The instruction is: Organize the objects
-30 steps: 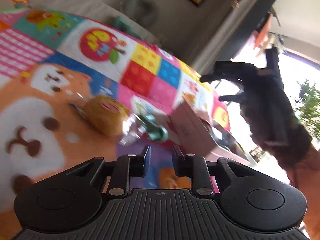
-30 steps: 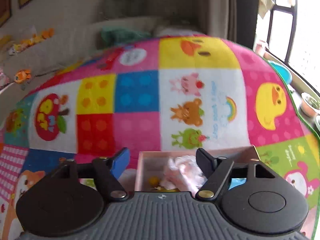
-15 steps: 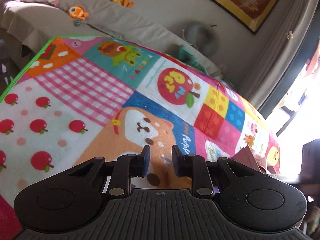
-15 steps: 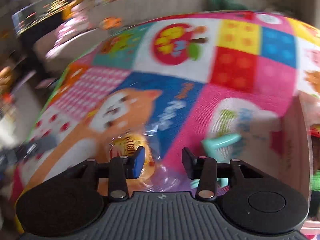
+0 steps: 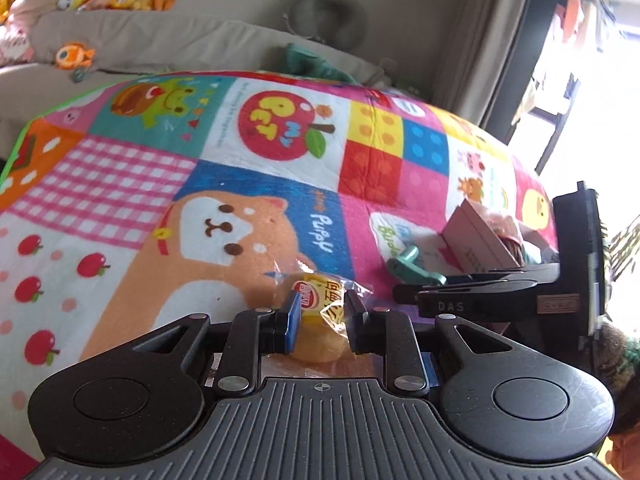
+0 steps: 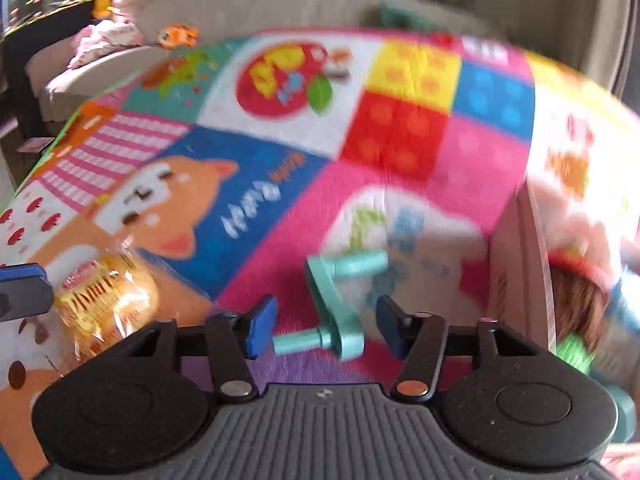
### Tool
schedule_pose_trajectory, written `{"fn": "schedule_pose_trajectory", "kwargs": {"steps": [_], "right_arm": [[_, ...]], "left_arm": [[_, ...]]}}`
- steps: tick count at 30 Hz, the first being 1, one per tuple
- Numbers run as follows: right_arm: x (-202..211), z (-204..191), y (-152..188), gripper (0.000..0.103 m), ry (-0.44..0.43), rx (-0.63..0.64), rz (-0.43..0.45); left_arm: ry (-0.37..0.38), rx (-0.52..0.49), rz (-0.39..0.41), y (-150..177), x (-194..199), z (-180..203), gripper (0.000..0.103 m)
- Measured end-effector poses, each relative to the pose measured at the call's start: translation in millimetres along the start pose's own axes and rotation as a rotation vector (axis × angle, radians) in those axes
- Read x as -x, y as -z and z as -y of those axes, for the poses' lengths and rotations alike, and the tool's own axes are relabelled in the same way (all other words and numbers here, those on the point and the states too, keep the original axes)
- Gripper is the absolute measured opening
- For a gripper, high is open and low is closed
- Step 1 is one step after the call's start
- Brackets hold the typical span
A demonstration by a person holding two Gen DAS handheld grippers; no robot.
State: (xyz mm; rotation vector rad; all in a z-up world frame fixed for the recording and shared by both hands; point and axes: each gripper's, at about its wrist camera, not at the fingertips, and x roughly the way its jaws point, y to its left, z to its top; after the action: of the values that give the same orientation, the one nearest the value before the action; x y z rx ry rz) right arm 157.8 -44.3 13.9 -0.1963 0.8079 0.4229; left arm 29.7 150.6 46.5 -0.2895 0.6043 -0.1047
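Observation:
A yellow wrapped snack bun (image 5: 320, 320) lies on the colourful mat between the fingers of my left gripper (image 5: 319, 316); the jaws stand around it, slightly apart, and look open. It also shows in the right wrist view (image 6: 108, 300). A teal crank-shaped plastic part (image 6: 340, 304) lies on the mat between the open fingers of my right gripper (image 6: 326, 326), not gripped; it shows in the left wrist view (image 5: 412, 268) too. The right gripper's body (image 5: 500, 296) is at the right of the left wrist view.
A pink open box (image 5: 476, 240) holding several items stands on the mat at the right; its wall shows in the right wrist view (image 6: 516, 264). The patchwork play mat (image 5: 280, 152) covers the surface. A grey sofa (image 5: 160, 40) with plush toys runs behind.
Both grippers swung down toward the mat. The left came around the snack bun and opened a little. The right moved from over the box to the teal part.

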Motion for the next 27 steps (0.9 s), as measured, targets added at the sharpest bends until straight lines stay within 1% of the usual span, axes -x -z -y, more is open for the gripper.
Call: {"fn": "schedule_pose_trajectory", "kwargs": {"steps": [2,5,8,11,13,15,16,17,19,20,23,27], "right_arm": [[8,-1,9,0.045,-0.028,-0.003,0.001],[29,-7,29,0.045,-0.069,0.033,0.002],[53,-10,56,0.045,-0.119,0.061,-0.022],[79,-7,85,0.045,-0.107,0.091,-0.010],[95,-2,103,0.045,-0.088,0.099,0.005],[107,2,117,0.046,-0.074,0.096,0.017],[112,4,124,0.049,-0.070,0.090,0.025],[116,7,130,0.060,-0.065,0.077,0.032],[121,11,141,0.071,-0.058,0.050,0.050],[122,12,145,0.075,-0.057,0.040,0.063],[125,12,154,0.081,-0.035,0.030,0.096],[127,14,155,0.083,-0.036,0.018,0.100]], "left_arm": [[-0.011,-0.018,-0.007,-1,-2,4,0.026],[-0.020,-0.038,-0.016,-2,-6,7,0.026],[-0.041,-0.101,-0.029,0,-11,13,0.026],[-0.076,-0.195,-0.032,3,-19,21,0.026],[-0.104,-0.272,-0.024,4,-26,27,0.031],[-0.116,-0.331,-0.028,2,-34,33,0.038],[-0.121,-0.348,-0.031,1,-38,36,0.040],[-0.126,-0.356,-0.038,-1,-44,37,0.042],[-0.140,-0.367,-0.054,-4,-53,39,0.047],[-0.147,-0.365,-0.066,-5,-57,39,0.050],[-0.155,-0.325,-0.091,-8,-56,37,0.051],[-0.165,-0.300,-0.093,-4,-46,32,0.051]]}}
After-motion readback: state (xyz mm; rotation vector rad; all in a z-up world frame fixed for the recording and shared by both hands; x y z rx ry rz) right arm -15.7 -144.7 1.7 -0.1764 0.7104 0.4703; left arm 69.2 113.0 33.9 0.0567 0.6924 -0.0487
